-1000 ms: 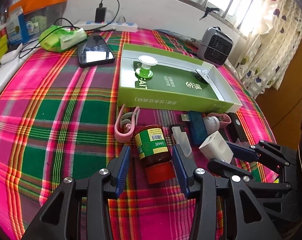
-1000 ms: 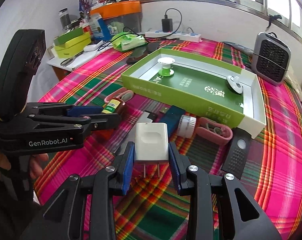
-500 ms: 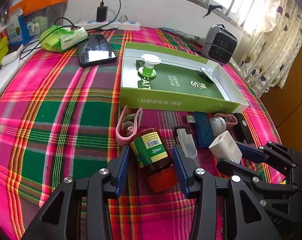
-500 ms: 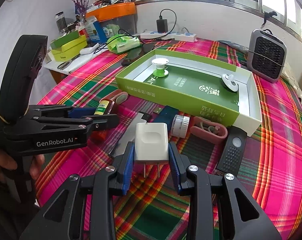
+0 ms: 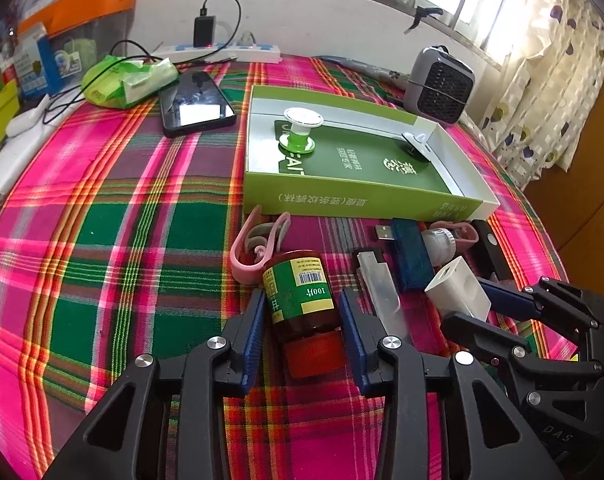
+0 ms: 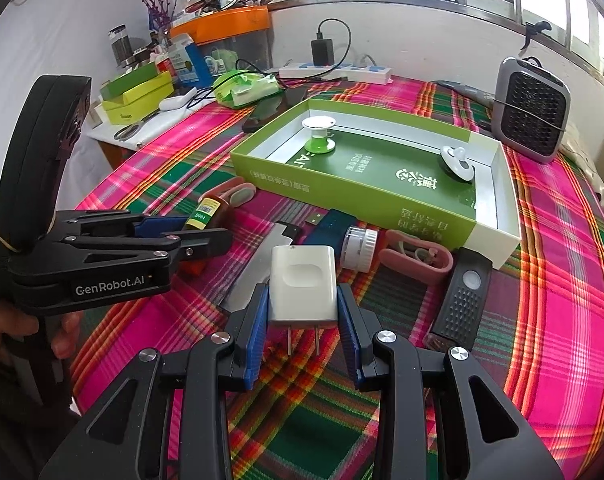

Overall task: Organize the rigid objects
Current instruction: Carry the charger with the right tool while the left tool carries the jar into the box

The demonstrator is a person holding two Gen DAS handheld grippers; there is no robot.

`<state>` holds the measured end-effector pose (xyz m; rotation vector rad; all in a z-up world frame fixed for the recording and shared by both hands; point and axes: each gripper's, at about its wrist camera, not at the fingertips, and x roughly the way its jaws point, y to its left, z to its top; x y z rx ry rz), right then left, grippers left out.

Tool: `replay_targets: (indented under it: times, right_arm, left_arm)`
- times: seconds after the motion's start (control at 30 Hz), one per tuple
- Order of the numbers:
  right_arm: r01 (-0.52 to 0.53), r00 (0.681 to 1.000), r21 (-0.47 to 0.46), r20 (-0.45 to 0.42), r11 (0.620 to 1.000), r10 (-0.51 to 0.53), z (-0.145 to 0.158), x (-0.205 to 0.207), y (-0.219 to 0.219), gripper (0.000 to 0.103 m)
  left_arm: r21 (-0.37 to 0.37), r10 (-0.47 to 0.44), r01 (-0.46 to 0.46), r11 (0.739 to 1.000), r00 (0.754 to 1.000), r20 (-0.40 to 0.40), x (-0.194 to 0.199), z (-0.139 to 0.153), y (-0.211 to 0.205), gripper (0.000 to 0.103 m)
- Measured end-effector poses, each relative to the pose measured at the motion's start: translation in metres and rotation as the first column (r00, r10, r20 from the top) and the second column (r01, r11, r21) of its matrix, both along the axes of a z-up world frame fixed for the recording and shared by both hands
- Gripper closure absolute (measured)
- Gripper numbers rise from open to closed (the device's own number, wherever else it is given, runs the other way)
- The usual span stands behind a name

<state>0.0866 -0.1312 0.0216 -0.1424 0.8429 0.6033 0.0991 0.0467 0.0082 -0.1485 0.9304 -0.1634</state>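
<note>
While the green box [image 6: 386, 204] sits open on the plaid tablecloth [image 5: 113, 248], it holds two things: a white-and-green spool [image 6: 318, 136] toward its 10 o'clock corner and a white clip-like piece [image 6: 456, 162] toward 2 o'clock. Outside the box, along its near wall, lie one blue USB device [image 5: 408, 254], one small white cylinder [image 6: 360, 248], two pink silicone holders [image 5: 257, 246] [image 6: 416, 260], one black ridged remote [image 6: 462, 300] and one flat silver piece [image 5: 382, 292].

From the left wrist view, the left gripper [image 5: 304, 320] has its jaws pinching a brown pill bottle [image 5: 302, 300] with a green label and red cap, the cap pointing to 6 o'clock, just off the box's near wall at 6 o'clock. From the right wrist view, the right gripper [image 6: 302, 320] has its jaws pressed on both sides of a white charger [image 6: 304, 284], prongs toward 6 o'clock, raised slightly over the cloth.

At 12 o'clock beyond the box stand one grey fan heater [image 6: 530, 120], one power strip [image 5: 221, 50] and one black phone [image 5: 195, 104].
</note>
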Motion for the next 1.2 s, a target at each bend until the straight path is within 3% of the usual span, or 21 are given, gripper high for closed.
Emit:
replay_targets:
  times: [0.7, 1.2]
  right_arm:
    - [0.045, 0.999, 0.023, 0.02, 0.999, -0.045, 0.012, 0.002, -0.006, 0.068]
    - [0.118, 0.991, 0.02, 0.066, 0.993, -0.119, 0.037, 0.036, -0.014, 0.068]
  left_arm:
    - [0.012, -0.021, 0.02, 1.0, 0.998, 0.065, -0.009, 0.026, -0.001, 0.068]
    - [0.025, -0.044, 0.042, 0.999, 0.992, 0.122, 0.026, 0.053, -0.004, 0.068]
